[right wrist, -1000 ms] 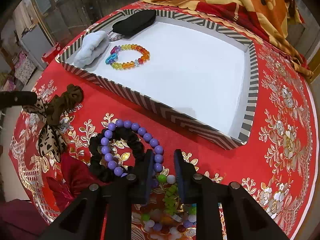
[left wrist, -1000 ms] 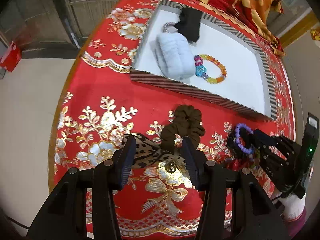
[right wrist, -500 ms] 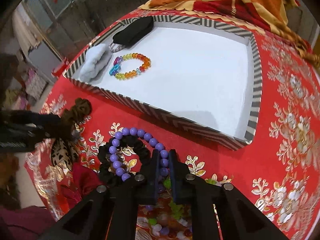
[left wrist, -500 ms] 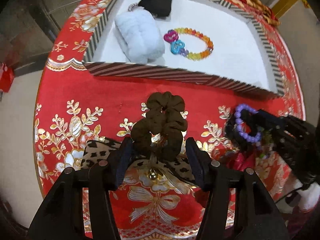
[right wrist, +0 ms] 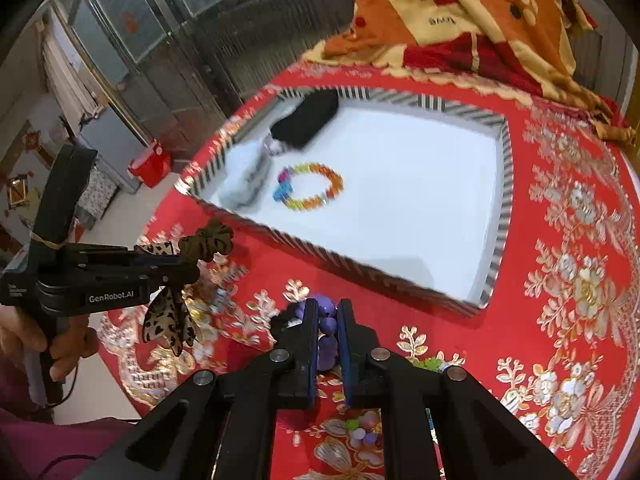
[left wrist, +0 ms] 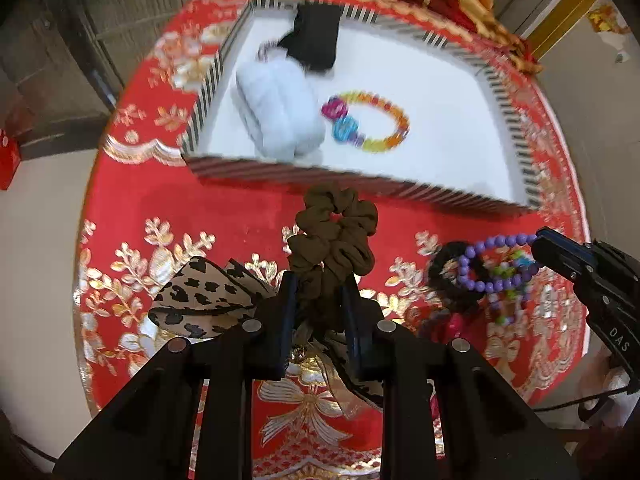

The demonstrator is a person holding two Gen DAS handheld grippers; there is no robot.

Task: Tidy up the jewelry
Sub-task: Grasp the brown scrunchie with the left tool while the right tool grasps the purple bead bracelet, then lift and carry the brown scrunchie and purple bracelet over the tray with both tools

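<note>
My left gripper (left wrist: 318, 280) is shut on a brown scrunchie (left wrist: 334, 236) and holds it up above the red cloth; it also shows in the right wrist view (right wrist: 206, 242). My right gripper (right wrist: 328, 312) is shut on a purple bead bracelet (right wrist: 326, 336), which hangs from it in the left wrist view (left wrist: 494, 262), lifted off the cloth. The striped tray (left wrist: 352, 184) with a white floor holds a white fluffy scrunchie (left wrist: 280, 116), a black item (left wrist: 316, 38) and a rainbow bead bracelet (left wrist: 372, 122).
A leopard-print bow (left wrist: 204, 296) lies on the cloth beside my left gripper. A black scrunchie (left wrist: 446, 276), a red item (left wrist: 454, 326) and loose coloured bead bracelets (right wrist: 362, 430) lie near my right gripper. An orange blanket (right wrist: 460, 12) lies behind the tray.
My left gripper has shut on the brown scrunchie and lifted it. My right gripper has shut on the purple bracelet and raised it off the pile.
</note>
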